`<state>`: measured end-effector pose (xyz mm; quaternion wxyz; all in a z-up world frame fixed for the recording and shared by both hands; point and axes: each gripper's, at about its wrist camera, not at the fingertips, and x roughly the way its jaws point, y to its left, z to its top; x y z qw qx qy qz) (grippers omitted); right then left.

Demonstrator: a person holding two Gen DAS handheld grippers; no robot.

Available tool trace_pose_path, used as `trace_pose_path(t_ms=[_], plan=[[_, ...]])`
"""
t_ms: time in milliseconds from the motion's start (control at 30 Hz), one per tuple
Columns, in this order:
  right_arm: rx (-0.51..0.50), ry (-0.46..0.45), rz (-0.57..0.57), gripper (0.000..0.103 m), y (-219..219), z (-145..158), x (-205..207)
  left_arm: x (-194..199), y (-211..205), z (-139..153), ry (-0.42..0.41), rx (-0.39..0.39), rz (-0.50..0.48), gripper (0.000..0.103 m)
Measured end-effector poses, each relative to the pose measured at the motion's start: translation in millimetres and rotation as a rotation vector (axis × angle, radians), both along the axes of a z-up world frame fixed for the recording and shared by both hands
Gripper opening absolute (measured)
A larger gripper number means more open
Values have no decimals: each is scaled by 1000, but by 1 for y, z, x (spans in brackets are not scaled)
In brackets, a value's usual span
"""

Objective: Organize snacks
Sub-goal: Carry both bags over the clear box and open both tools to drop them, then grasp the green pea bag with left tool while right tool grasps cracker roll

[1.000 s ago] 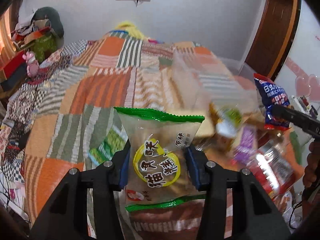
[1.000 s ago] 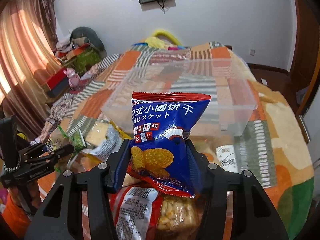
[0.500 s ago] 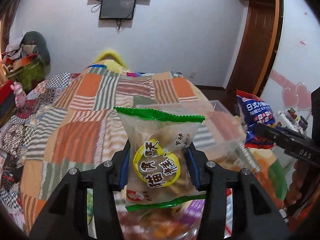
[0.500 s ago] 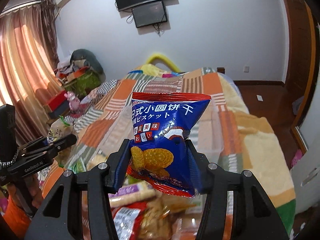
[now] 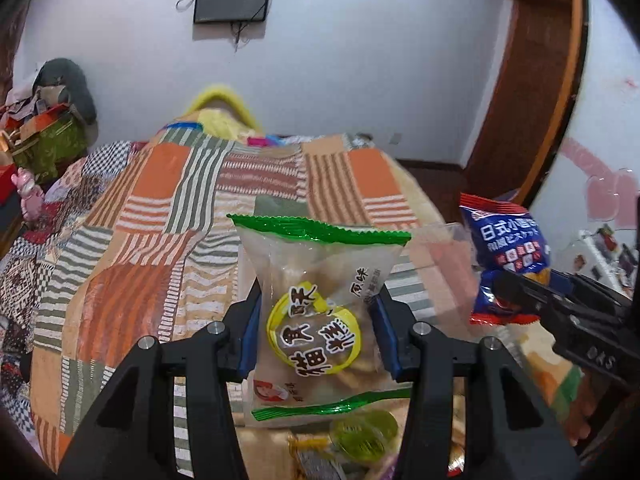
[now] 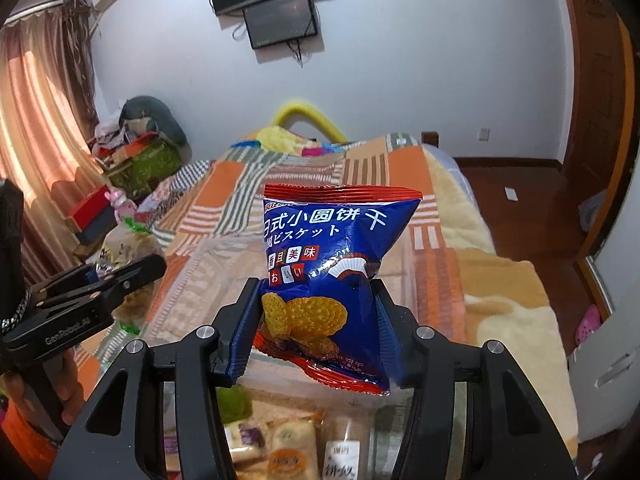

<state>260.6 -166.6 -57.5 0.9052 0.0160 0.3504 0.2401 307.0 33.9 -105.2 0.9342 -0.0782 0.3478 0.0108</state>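
My left gripper (image 5: 316, 330) is shut on a clear, green-edged cracker packet (image 5: 316, 304), held upright above the patchwork bedspread (image 5: 140, 248). My right gripper (image 6: 316, 324) is shut on a blue and red biscuit bag (image 6: 328, 276), also upright. Each gripper shows in the other's view: the blue bag (image 5: 506, 256) at the right, the clear packet (image 6: 128, 248) at the left. A clear plastic box (image 6: 224, 276) lies on the bed just beyond both packets, faint and see-through. Loose snack packets (image 6: 280, 448) lie below the right gripper.
More snacks (image 5: 352, 440) sit under the left gripper. A person's hand (image 6: 68, 384) holds the left tool. Clutter and a pink toy (image 6: 120, 204) line the bed's left side. A wooden door (image 5: 528, 80) and bare floor (image 6: 520, 184) lie to the right.
Both grippers have risen and moved forward over the bed with their packets still held. The snack pile has slipped lower in view, and the wall screens now show.
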Motion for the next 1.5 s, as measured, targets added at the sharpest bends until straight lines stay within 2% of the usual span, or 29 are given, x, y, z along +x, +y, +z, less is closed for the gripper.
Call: trace_pose_path(t_ms=[200, 367, 500, 633, 833, 1033, 1267, 1400, 1500], plan=[[-25, 79, 24, 50, 5, -18, 15, 28, -3, -25, 91, 10, 2, 48], [-52, 133, 66, 50, 8, -29, 20, 38, -9, -39, 140, -6, -43, 49], [-43, 159, 71, 53, 2, -31, 17, 35, -13, -45, 168, -14, -83, 59], [-44, 118, 53, 61, -7, -19, 8, 17, -14, -32, 119, 24, -88, 67], [-56, 56, 29, 62, -19, -2, -7, -23, 10, 1, 28, 22, -81, 73], [-78, 14, -12, 62, -38, 4, -27, -64, 48, 8, 1, 66, -48, 81], [-124, 24, -68, 61, -52, -16, -44, -102, 105, -28, 58, 90, 28, 82], [-141, 93, -72, 61, -55, -41, -44, -109, 129, -63, 128, 87, 68, 80], [-139, 130, -54, 61, -50, -51, -45, -111, 141, -91, 191, 55, 73, 80]])
